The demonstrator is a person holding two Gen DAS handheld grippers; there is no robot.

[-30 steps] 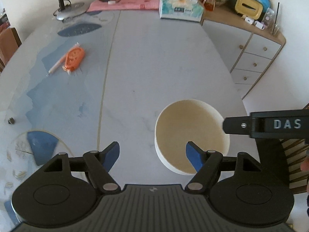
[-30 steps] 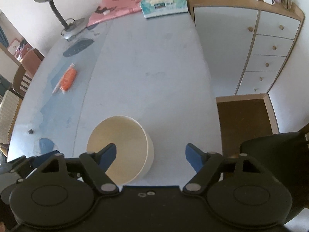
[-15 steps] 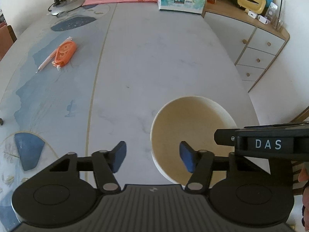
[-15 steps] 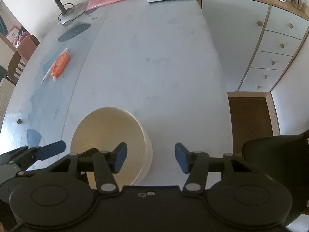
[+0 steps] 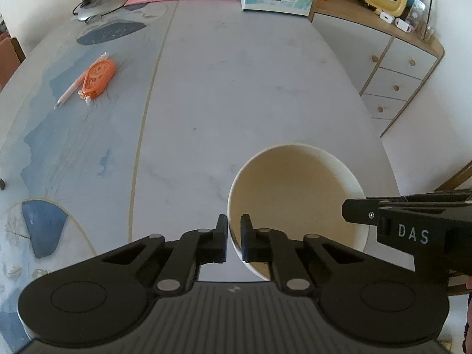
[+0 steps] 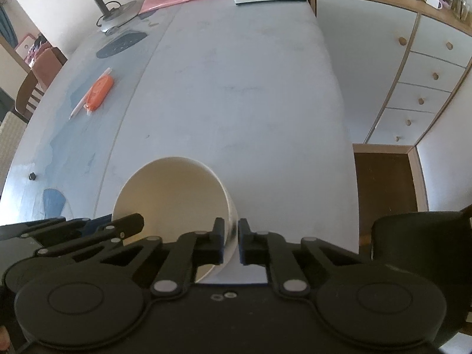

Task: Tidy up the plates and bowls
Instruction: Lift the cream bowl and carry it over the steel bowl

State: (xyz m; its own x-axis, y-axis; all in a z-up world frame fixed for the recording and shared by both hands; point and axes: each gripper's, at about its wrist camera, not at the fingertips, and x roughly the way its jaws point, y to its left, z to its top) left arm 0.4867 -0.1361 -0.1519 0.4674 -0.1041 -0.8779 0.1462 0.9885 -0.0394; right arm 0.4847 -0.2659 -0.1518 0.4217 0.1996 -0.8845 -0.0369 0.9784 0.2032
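While the bowl (image 5: 298, 194) stands on the table (image 5: 236, 88), the left claw (image 5: 234, 237) is clamped on its left rim and the right claw (image 6: 229, 240) on its right rim.

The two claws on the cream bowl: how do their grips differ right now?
The left claw pinches the bowl at its left rim, while the right claw pinches the opposite, right rim. The left claw's right finger sits inside the bowl; the right claw's left finger does. Shared: both are shut on the rim, one finger inside and one outside, angled steeply down.
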